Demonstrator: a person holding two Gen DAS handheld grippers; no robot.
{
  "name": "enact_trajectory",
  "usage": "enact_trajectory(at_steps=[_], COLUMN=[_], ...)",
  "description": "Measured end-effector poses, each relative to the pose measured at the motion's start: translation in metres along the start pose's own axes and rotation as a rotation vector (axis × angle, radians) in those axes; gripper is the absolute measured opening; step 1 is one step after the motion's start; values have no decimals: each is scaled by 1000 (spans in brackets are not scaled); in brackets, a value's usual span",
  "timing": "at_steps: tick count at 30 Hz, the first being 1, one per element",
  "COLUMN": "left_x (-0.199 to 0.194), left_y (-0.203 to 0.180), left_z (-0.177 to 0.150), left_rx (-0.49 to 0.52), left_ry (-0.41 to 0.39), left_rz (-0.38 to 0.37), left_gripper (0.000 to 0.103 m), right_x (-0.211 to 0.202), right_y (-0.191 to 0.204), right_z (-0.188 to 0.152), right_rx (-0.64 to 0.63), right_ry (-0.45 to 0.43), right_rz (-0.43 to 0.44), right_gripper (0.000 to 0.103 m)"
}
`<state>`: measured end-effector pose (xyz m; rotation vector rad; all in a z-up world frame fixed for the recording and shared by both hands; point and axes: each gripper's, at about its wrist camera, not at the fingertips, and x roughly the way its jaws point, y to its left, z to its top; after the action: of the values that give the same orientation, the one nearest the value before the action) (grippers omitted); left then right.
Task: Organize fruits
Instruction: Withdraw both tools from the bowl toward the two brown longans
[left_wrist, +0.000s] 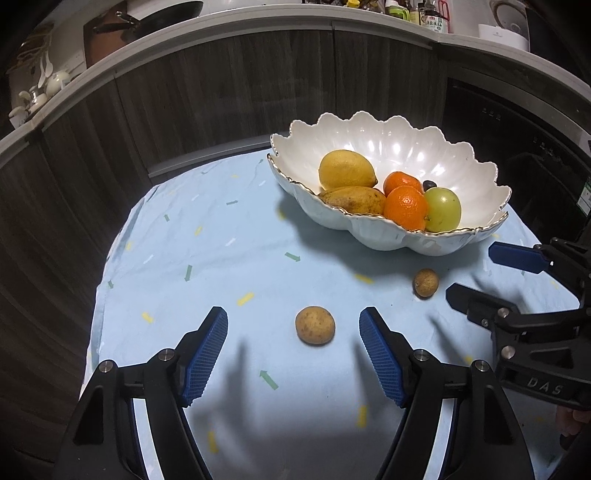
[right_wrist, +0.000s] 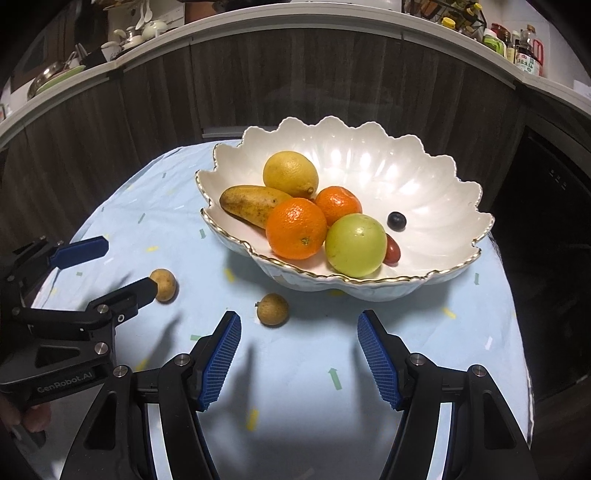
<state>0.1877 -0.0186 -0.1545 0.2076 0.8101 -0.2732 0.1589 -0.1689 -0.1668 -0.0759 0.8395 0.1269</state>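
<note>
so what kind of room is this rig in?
Most likely a home kitchen: a countertop over dark wood-grain cabinets holds sauce bottles and teaware. The fruit bowl sits on a small cloth-covered table.

1. My round table (left_wrist: 207, 236) wears a pale blue cloth scattered with small yellow, green and white dashes and arrows.
2. Behind the table runs a wall of dark wood-grain cabinet doors (right_wrist: 280, 85).
3. Above the table, a pale grey countertop (left_wrist: 236, 22) caps those cabinets.
4. Up and left of the table, white teaware (left_wrist: 44, 88) sits on the counter beside a dark frying pan (left_wrist: 162, 13).
5. Up and right of the table stand bottles (right_wrist: 517, 48).
6. Right of the table is a black appliance front (left_wrist: 517, 147).
</note>
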Motion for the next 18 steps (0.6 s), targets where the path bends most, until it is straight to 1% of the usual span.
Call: enact_trajectory(at_steps=[4,8,14,18], left_x=[7,13,21,27], left_y=[0,1,1,-3], left_z=[0,-2,-2,-3], left_rx=[2,9,5,21], left_ry=[5,16,26,44], left_rz=[-9,-8,-10,-17], left_gripper=[73,69,68,59], right_x=[7,15,23,28], right_y=[2,3,6,8], right_z=[-1,-1,1,3], right_rx=[6,11,5,2], right_ry=[6,16,20,27], right_rz=[19,32,44,53], right_gripper=[66,63,61,57])
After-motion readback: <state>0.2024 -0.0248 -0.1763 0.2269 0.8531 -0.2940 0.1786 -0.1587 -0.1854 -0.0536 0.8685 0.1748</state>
